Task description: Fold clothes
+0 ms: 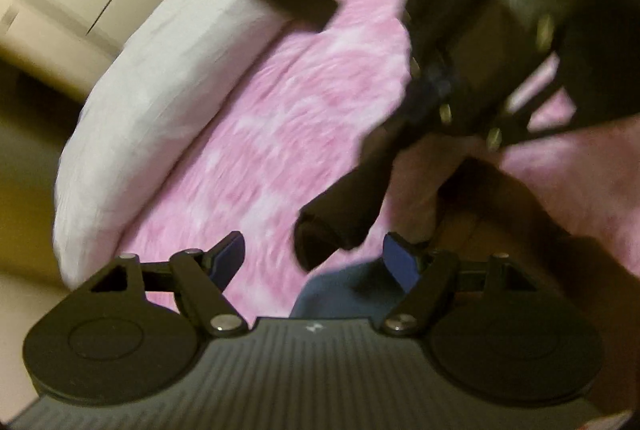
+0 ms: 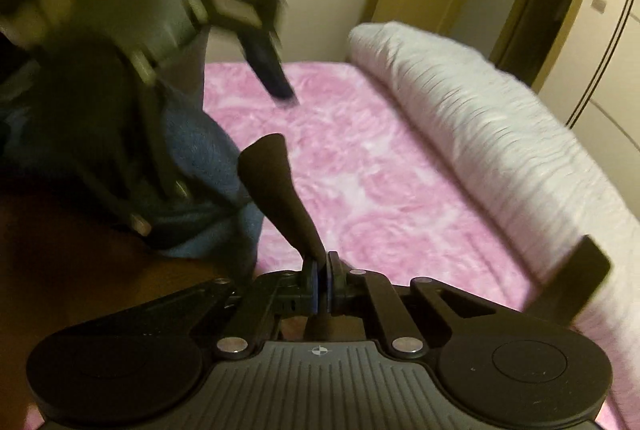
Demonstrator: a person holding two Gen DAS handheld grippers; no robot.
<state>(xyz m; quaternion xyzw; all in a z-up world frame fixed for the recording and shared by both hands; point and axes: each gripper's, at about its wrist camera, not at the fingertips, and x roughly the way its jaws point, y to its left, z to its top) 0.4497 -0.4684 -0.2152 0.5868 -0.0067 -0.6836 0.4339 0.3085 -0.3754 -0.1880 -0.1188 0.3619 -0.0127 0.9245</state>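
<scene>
Over the bed with its pink rose-patterned fleece blanket (image 2: 400,181), both claws are up in the air and the pictures are smeared with motion. The right claw (image 2: 319,284) is clamped tight on a narrow dark strip of cloth (image 2: 276,181) that rises from between its pads, most likely a sock or a strap, though the blur leaves me unsure. The left claw (image 1: 314,262) stands wide open with nothing between its blue pads. Just below and beside it hangs a blue knitted garment (image 2: 208,157), partly hidden behind the left tool; what holds it up I cannot tell.

Both pieces look light, soft and limp, so they will sag and swing from a single pinch. I would judge a hem or corner the best place to take hold, with the free claw catching the opposite end to stretch the cloth flat.

A long white ribbed bolster (image 2: 480,117) lies along the far edge of the bed. No basket or box shows anywhere.
</scene>
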